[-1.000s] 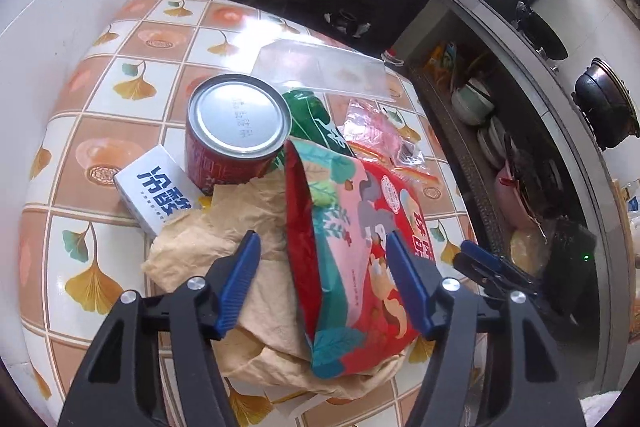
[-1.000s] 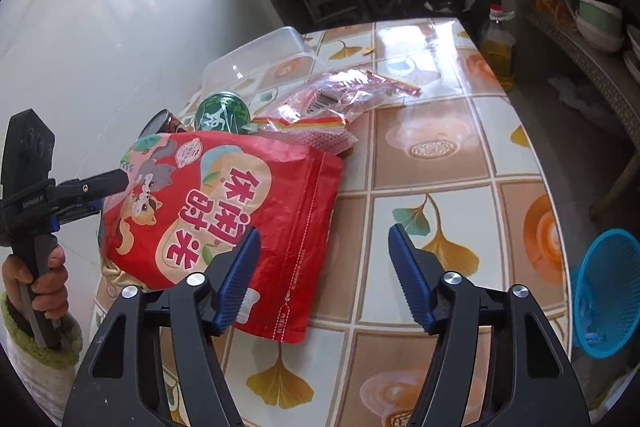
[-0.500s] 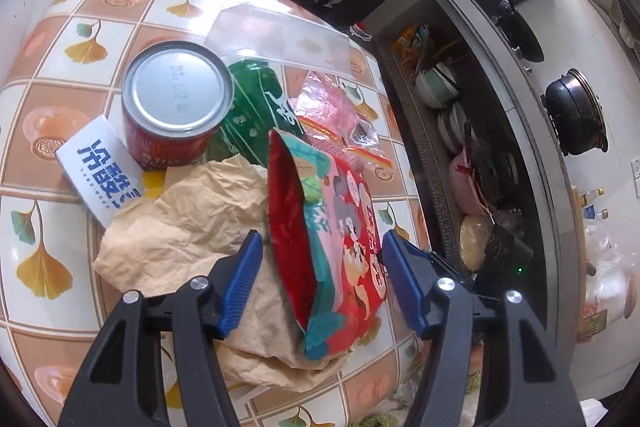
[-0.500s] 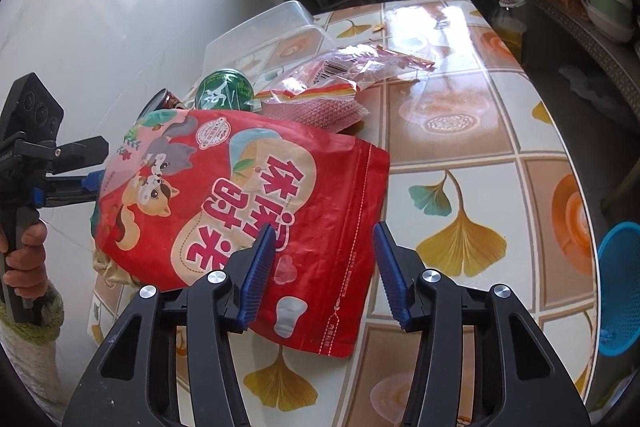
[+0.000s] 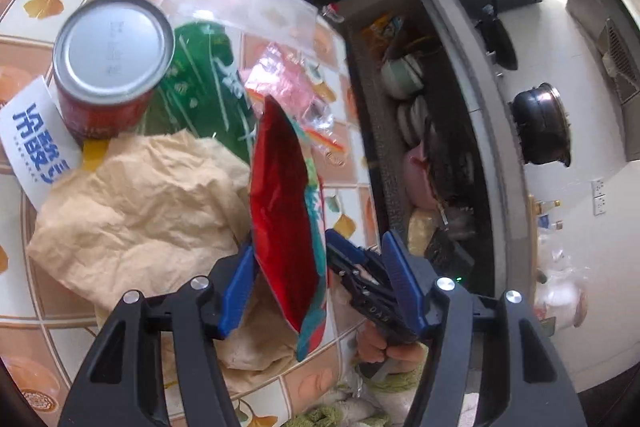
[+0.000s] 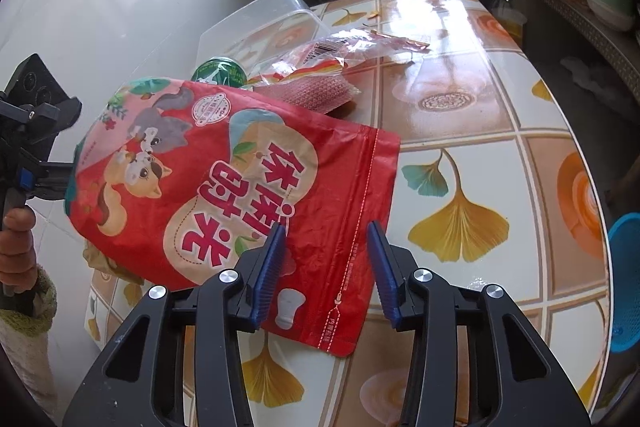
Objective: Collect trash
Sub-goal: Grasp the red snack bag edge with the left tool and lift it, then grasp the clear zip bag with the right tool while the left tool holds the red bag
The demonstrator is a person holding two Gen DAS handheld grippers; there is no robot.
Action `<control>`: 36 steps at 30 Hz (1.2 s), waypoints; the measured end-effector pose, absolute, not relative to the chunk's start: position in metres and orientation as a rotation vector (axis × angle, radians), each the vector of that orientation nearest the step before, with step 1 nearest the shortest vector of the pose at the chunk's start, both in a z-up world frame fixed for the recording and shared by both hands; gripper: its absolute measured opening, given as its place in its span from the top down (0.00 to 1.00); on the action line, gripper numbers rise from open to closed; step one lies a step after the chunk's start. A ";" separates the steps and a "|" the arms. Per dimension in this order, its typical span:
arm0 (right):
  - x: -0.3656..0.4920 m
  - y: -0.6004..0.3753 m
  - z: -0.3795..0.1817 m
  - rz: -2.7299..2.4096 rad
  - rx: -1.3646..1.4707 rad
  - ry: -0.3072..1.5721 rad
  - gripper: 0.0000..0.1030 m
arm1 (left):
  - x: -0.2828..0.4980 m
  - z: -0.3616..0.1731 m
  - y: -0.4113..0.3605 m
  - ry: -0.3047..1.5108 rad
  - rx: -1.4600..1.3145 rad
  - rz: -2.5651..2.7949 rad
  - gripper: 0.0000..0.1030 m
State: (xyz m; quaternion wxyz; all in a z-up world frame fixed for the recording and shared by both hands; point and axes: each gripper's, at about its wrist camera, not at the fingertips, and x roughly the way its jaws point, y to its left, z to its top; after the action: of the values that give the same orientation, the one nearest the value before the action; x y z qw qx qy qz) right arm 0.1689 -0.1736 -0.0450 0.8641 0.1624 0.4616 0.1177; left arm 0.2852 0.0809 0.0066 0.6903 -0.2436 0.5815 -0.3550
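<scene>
Tiled tabletop [image 6: 480, 99] carrying a heap of refuse along its wall-side edge.

Red snack bag [image 6: 224, 187]: largest item, raised on edge above the heap rather than lying flat. Printed face turned to the right wrist camera, seen edge-on from the left. One second ago sprawled lower over the paper; now tilted steeper and nearer both cameras.

Crumpled brown paper [image 5: 140, 211]: under and beside the bag, unmoved on the tabletop.

Clear plastic container [image 6: 256, 23]: behind the heap, toward the far edge, position unchanged.

Red can [image 5: 112, 59]: upright, touching the paper's far side. Green can [image 6: 218, 73] just beside it, partly hidden by the bag.

Pink wrapper [image 6: 352, 47]: flat beyond the bag's upper edge, as before.

White box [image 5: 32, 135]: beside the red can, partly under the paper.

Left gripper [image 5: 318, 283]: released, pads wide apart, bag's lower edge standing between them, closest to the left-hand pad. Moved in around the bag's end since the earlier frame.

Right gripper [image 6: 326, 267]: not clenched, pads straddling the bag's sealed corner. Gap narrower than a second ago; pad contact with the bag cannot be told.

Blue basket [image 6: 626, 279]: off the tabletop, beyond its right edge.
</scene>
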 end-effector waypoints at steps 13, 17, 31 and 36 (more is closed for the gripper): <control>0.155 -0.217 -0.008 0.281 0.471 0.906 0.55 | 0.224 0.022 0.054 1.145 -0.235 -0.690 0.90; 0.175 -0.249 0.004 0.298 0.623 0.897 0.39 | 0.196 0.018 0.054 1.103 -0.262 -0.684 0.91; 0.303 -0.261 -0.068 0.311 1.026 1.102 0.33 | 0.138 -0.002 0.053 1.030 -0.312 -0.692 0.91; 0.323 -0.252 -0.070 0.302 1.039 1.108 0.35 | 0.130 -0.008 0.051 1.030 -0.310 -0.715 0.91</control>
State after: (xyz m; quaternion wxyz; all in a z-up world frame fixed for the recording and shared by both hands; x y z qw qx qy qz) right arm 0.3232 -0.2523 -0.0702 0.7148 0.4692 0.5004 0.1364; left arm 0.1301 0.0511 -0.0076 0.7986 -0.1444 0.4801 -0.3330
